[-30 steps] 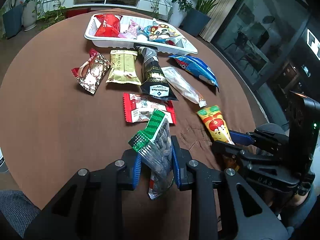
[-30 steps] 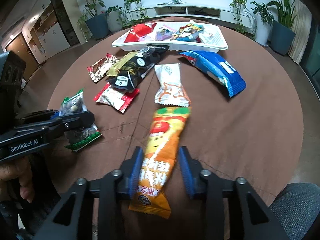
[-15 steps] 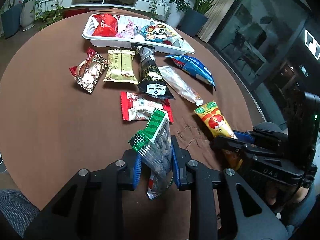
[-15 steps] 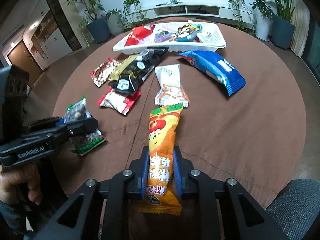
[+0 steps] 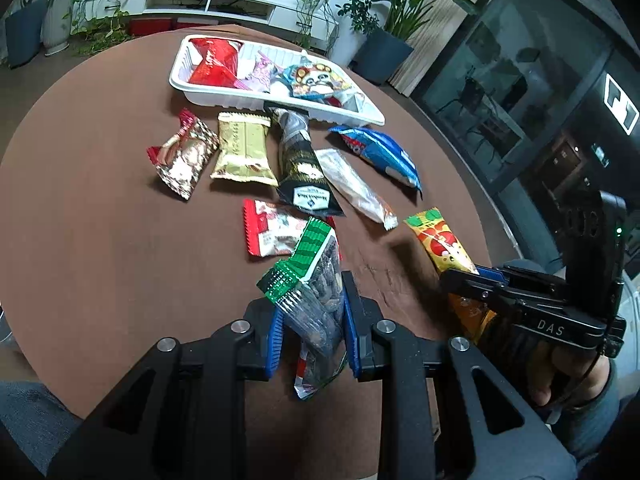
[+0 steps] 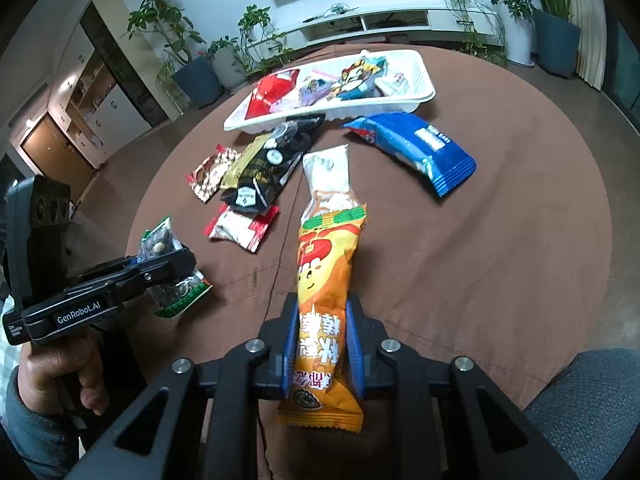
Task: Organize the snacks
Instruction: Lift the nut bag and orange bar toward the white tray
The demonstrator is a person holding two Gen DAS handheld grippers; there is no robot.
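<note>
Between the closed left jaws, the clear green-edged nut packet [image 5: 316, 300] has its middle hidden by blue pads. The right jaws cover the orange printed snack pouch [image 6: 326, 300] along both sides. Beyond them, the black foil packet's [image 5: 298, 168] top end slips under the white plastic tray [image 5: 224, 98], perhaps touching it.

Matt brown cloth table cover [image 6: 500, 280], creasing at frame centre; glossy white ribbed plastic tray [image 6: 424, 98] at top; shiny orange foil snack pack [image 6: 326, 280] reflecting light; clear crinkly plastic nut bag [image 5: 320, 312]; matt black plastic gripper fingers [image 6: 316, 320] with ribbed blue pads [image 6: 289, 344].
</note>
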